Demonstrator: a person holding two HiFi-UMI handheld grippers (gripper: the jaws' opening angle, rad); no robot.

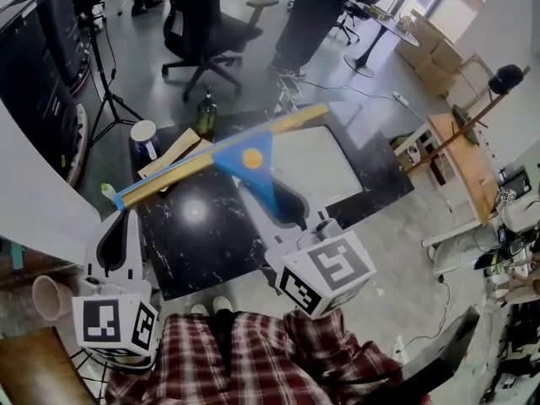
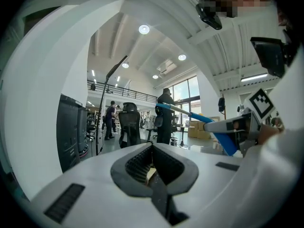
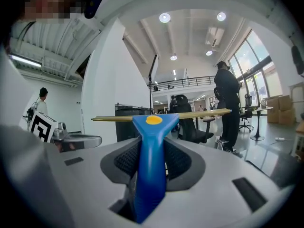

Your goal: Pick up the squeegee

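Note:
The squeegee (image 1: 253, 163) has a blue handle with a yellow dot and a long yellow-and-blue blade bar. It hangs in the air above the black marble table (image 1: 202, 234). My right gripper (image 1: 283, 205) is shut on the blue handle. In the right gripper view the squeegee handle (image 3: 151, 146) runs up between the pads of the right gripper (image 3: 153, 160), and the bar lies level across the top. My left gripper (image 1: 125, 218) is at the table's left edge, holding nothing, its jaws together. The left gripper view shows the left gripper (image 2: 151, 165) with the squeegee (image 2: 223, 137) off to the right.
On the table lie a white sheet (image 1: 321, 163), a dark bottle (image 1: 207, 112), a cup (image 1: 145, 135) and wooden strips (image 1: 173, 154). An office chair (image 1: 202, 32), a tripod (image 1: 105, 83) and people stand behind. A wooden bench (image 1: 460, 163) is at right.

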